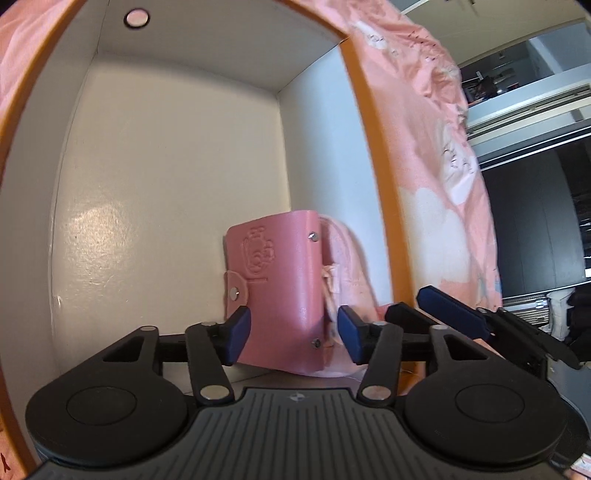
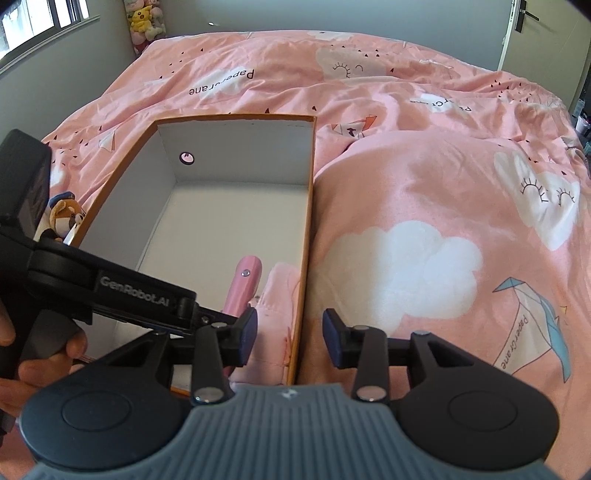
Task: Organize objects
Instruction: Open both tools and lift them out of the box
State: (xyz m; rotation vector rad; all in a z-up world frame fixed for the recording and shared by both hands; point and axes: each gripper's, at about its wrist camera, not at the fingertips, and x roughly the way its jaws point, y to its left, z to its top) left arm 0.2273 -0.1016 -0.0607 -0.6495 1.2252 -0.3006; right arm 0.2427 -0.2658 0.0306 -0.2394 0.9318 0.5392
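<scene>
Pink card holder (image 1: 275,291) stands between left gripper (image 1: 293,334) pads, seemingly untouched.

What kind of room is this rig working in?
Most likely a bedroom: a pink duvet printed with clouds and paper cranes covers a bed, plush toys sit in the corner by a window, and an orange-rimmed white cardboard box rests on the bedding.

Readable text: "GenRobot.AI" in pale letters on the black body of the left gripper (image 2: 236,325), right wrist view. "PaperCrane" printed repeatedly on the pink duvet (image 2: 424,177), beside a paper-crane motif (image 2: 535,325). Left wrist view: none.
</scene>
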